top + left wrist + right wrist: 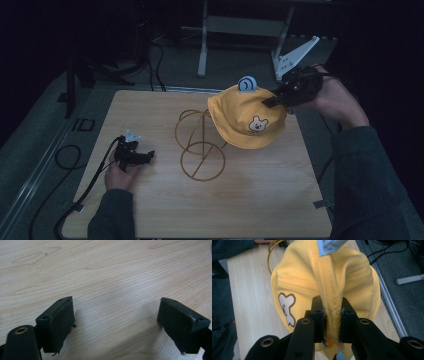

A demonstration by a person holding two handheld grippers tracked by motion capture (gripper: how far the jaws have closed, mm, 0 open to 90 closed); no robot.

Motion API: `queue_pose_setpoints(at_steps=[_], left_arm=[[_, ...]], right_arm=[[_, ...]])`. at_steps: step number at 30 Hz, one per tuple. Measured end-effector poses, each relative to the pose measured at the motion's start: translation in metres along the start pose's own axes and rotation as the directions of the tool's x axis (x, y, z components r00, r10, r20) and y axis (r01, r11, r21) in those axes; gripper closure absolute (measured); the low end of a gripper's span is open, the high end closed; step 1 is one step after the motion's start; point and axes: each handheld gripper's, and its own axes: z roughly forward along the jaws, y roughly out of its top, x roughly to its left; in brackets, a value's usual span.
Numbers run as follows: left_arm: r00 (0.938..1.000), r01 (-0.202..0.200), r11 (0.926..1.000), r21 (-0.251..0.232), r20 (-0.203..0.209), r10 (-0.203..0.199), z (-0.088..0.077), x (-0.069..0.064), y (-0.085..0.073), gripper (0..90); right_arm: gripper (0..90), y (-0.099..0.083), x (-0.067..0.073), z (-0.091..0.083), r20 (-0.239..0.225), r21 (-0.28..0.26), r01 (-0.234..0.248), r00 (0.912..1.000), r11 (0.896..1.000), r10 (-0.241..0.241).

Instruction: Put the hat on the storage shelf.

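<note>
Yellow cap pinched by rt hand-held gripper (331, 323)
Rt clamped on yellow bear cap (248, 117) above wire stand (200, 145); left hand-held gripper (116, 325) wide open, empty, on bench (260, 200).

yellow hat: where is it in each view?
High view: yellow hat right of centre, beside the wire stand, pinched by the right claw.
Left gripper view: not in it.
Right gripper view: centre, bunched fabric between the jaws.
Shared landmark: wooden tabletop.
</note>
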Motion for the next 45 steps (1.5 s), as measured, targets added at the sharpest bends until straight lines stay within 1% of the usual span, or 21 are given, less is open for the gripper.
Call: queue_pose_setpoints(at_steps=[5,15,21,27,35,36,44,45], left_arm=[[1.0000,0.000,1.0000,0.000,0.000,0.000,0.000,0.000,0.000,14.1],[1.0000,0.000,1.0000,0.000,0.000,0.000,0.000,0.000,0.000,14.2],[1.0000,0.000,1.0000,0.000,0.000,0.000,0.000,0.000,0.000,14.2],[1.0000,0.000,1.0000,0.000,0.000,0.000,0.000,0.000,0.000,14.2],[1.0000,0.001,1.0000,-0.001,0.000,-0.001,0.000,0.000,0.000,14.1],[1.0000,0.002,1.0000,-0.001,0.000,-0.002,0.000,0.000,0.000,14.2],[1.0000,0.002,1.0000,-0.002,-0.001,-0.002,0.000,0.000,0.000,14.2],[1.0000,0.002,1.0000,-0.002,0.000,-0.002,0.000,0.000,0.000,14.2]], right_arm=[[78.1,0.004,0.001,0.000,0.001,-0.003,0.006,1.0000,1.000,-0.006],[78.1,0.016,0.004,0.006,-0.007,-0.005,0.026,0.9996,1.000,-0.026],[78.1,0.025,0.005,0.014,-0.012,-0.005,0.032,0.9994,0.999,-0.032],[78.1,0.034,0.006,0.019,-0.004,-0.005,0.042,0.9991,0.999,-0.042],[78.1,0.044,0.009,0.027,-0.012,0.000,0.049,0.9987,0.999,-0.049],[78.1,0.048,0.009,0.031,-0.020,-0.001,0.051,0.9985,0.999,-0.051],[78.0,0.060,0.011,0.039,-0.016,0.026,0.063,0.9979,0.998,-0.062],[78.0,0.064,0.012,0.040,-0.016,0.031,0.068,0.9976,0.997,-0.068]])
